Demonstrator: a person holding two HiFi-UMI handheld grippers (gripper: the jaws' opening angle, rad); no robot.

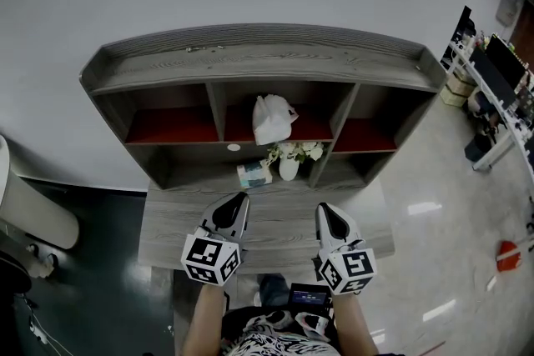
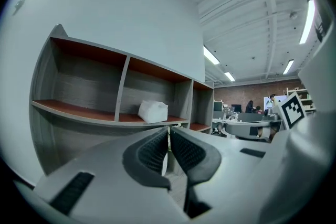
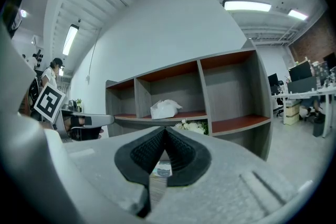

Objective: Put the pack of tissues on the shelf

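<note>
Teal-and-white pack of tissues (image 1: 253, 174)

Our left claw (image 1: 241, 198) and right claw (image 1: 324, 209) were grey-white with black ribbed pads (image 2: 152, 152), each carrying a black-and-white marker cube (image 1: 212, 258); we wore a black-and-white patterned top (image 1: 275, 343).

The left gripper (image 2: 168, 131) fills the lower frame, its 2 dark ribbed jaws closed tip to tip with nothing between them. Behind it, from left to centre, a grey shelf (image 2: 79, 92) shows 3 compartments with red boards. A white bundle (image 2: 153, 111) sits in the middle one. A marker cube (image 2: 294, 107) shows at the right edge.
</note>
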